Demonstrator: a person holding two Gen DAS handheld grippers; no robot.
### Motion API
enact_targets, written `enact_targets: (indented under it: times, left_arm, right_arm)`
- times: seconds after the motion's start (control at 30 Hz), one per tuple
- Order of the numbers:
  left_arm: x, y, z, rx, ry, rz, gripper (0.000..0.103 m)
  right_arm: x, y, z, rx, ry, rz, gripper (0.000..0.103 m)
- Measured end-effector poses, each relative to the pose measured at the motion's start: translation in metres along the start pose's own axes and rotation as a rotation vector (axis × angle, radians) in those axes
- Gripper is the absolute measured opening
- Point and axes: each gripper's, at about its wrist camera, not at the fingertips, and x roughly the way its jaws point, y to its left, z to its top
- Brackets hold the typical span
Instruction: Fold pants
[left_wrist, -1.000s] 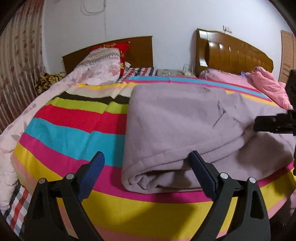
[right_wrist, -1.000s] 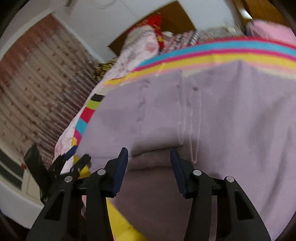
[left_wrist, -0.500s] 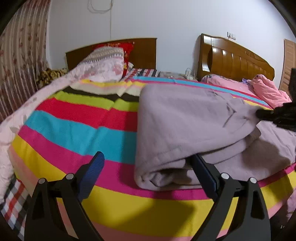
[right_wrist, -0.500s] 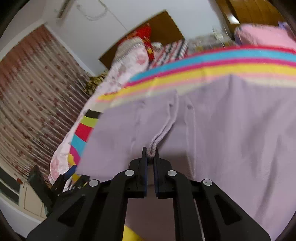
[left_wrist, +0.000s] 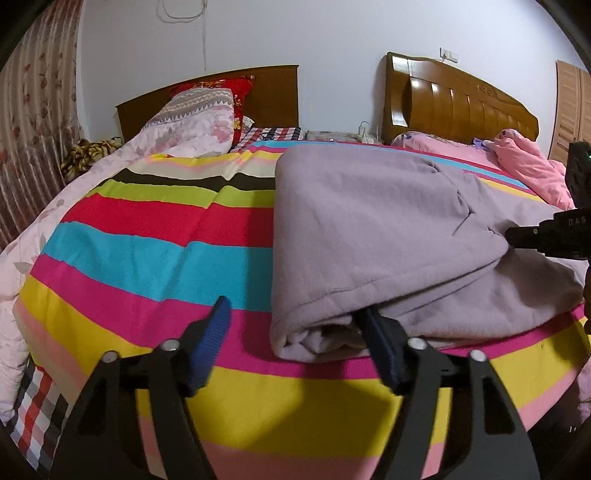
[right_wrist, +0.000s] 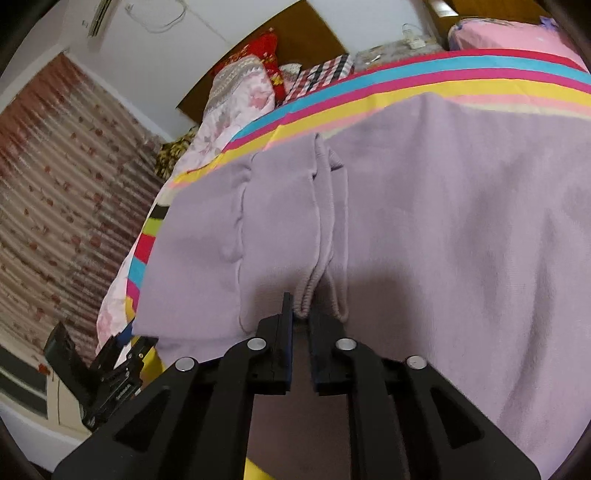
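Lilac pants (left_wrist: 369, 229) lie folded on a striped bedspread (left_wrist: 147, 236). In the left wrist view my left gripper (left_wrist: 295, 332) is open at the pants' near folded edge; its right finger (left_wrist: 384, 347) sits under that edge and its left finger (left_wrist: 210, 339) is over bare bedspread. In the right wrist view my right gripper (right_wrist: 301, 325) is shut on a ribbed hem of the pants (right_wrist: 443, 221) and holds it slightly raised. The right gripper also shows at the left wrist view's right edge (left_wrist: 546, 236).
Pillows (left_wrist: 195, 122) and a wooden headboard (left_wrist: 454, 107) stand at the far end. A pink quilt (left_wrist: 524, 162) lies at the far right. A patterned curtain (right_wrist: 55, 184) hangs along the left side. The left gripper's body (right_wrist: 96, 376) shows low left in the right wrist view.
My right gripper closed on the pants' ribbed hem and lifted it a little. My left gripper moved in closer to the folded edge and stayed open.
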Motion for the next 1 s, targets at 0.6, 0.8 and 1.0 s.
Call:
enact_targets:
  times: [0.6,0.8,1.0]
  left_arm:
    - [-0.008,0.027,-0.009,-0.154,-0.035,-0.028,0.097]
    - [0.001,0.025,-0.015,-0.142,-0.018,-0.043,0.098]
    - [0.001,0.029,-0.014,-0.14,-0.016,-0.045,0.099]
  right_arm:
    - [0.013,0.024,0.011,-0.175,0.141,-0.103,0.065]
    - [0.007,0.009,0.013,-0.045,0.179,0.029,0.055]
    - [0.012,-0.004,0.018,0.06,0.113,0.129,0.047]
